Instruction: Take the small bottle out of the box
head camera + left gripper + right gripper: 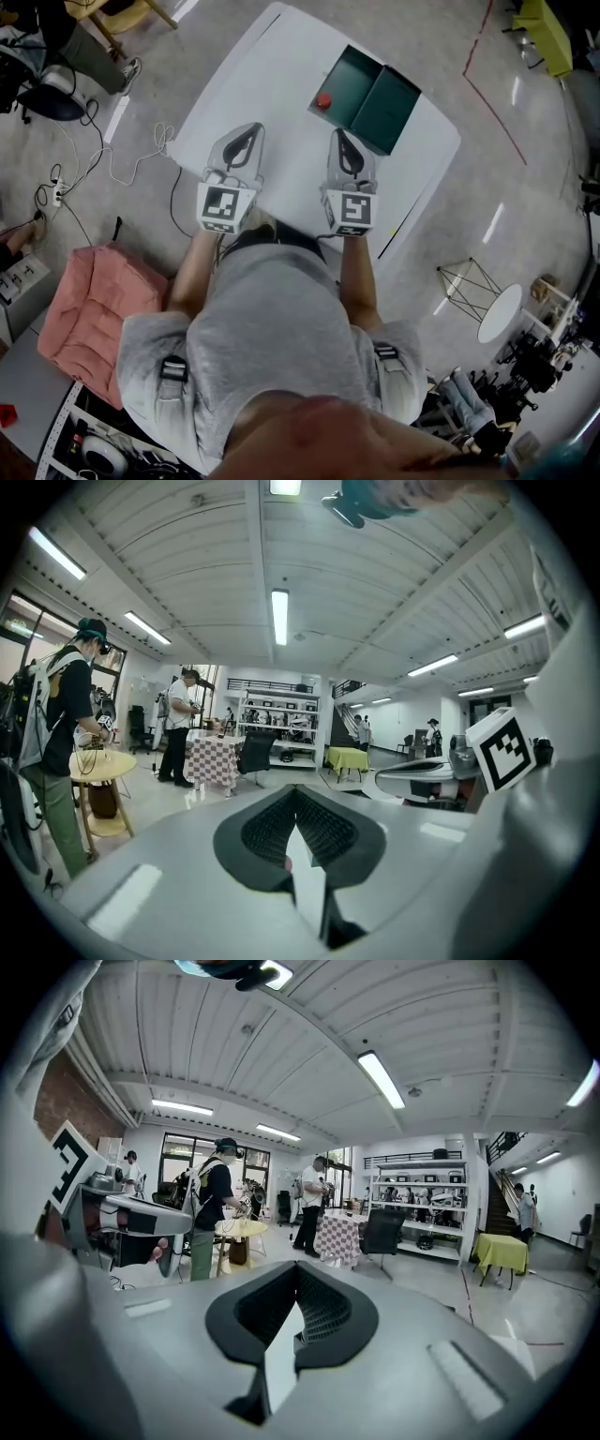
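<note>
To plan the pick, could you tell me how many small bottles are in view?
1: a small red-topped bottle at the left edge of the open dark green box on the white table. Others may be hidden inside the box.

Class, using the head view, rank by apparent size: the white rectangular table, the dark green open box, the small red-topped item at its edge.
1. white rectangular table
2. dark green open box
3. small red-topped item
All sit together, so distance doesn't mislead.
</note>
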`<state>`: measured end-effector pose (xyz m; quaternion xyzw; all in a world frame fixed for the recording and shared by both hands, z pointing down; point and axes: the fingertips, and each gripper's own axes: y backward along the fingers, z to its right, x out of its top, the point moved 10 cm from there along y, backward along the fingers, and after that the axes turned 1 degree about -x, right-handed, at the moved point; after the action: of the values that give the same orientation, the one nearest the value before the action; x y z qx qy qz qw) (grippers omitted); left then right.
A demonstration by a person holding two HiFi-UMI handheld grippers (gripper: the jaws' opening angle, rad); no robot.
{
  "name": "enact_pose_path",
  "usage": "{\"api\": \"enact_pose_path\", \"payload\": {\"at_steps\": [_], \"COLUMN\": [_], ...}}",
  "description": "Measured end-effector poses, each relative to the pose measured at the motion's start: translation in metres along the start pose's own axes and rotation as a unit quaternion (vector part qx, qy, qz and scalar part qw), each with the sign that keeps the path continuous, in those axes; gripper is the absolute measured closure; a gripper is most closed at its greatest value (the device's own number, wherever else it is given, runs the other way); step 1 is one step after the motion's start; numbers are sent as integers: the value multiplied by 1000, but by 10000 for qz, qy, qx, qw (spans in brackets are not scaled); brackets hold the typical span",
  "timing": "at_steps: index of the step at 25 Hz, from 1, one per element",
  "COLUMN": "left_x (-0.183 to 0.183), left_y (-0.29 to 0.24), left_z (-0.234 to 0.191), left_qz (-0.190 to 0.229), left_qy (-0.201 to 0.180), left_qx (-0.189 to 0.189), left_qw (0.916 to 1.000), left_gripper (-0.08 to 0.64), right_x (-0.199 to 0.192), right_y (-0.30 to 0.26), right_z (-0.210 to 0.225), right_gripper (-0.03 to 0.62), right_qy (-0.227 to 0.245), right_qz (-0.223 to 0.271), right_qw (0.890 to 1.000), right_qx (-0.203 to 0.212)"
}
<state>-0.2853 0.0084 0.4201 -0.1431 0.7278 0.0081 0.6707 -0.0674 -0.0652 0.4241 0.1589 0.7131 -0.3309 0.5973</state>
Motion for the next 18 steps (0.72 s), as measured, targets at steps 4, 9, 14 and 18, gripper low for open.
{"api": "enact_pose_path", "payload": {"at_steps": [4, 9, 14, 18], "left_x": [-8, -19, -30, -39], "left_y": [-17, -35, -49, -61], "left_z": [-4, -7, -10, -13], "left_qz": [-159, -274, -387, -481], "left_qy": [-33, 53, 104, 106], "left_qx": [41, 33, 64, 80], "left_qw": [9999, 9996, 9992, 9988], "left_gripper": [549, 549, 549, 549], "right_x": [-7, -20, -34, -45], "right_y": [-20, -42, -59, -74], "right_z": [10, 22, 29, 32], "right_gripper": [589, 589, 589, 589], "right_qy": [-39, -101, -178, -219], "right_qz": [-125, -247, -384, -509], "right_qw": [9999, 9995, 9987, 9978], "right_qx": [77, 192, 299, 356]}}
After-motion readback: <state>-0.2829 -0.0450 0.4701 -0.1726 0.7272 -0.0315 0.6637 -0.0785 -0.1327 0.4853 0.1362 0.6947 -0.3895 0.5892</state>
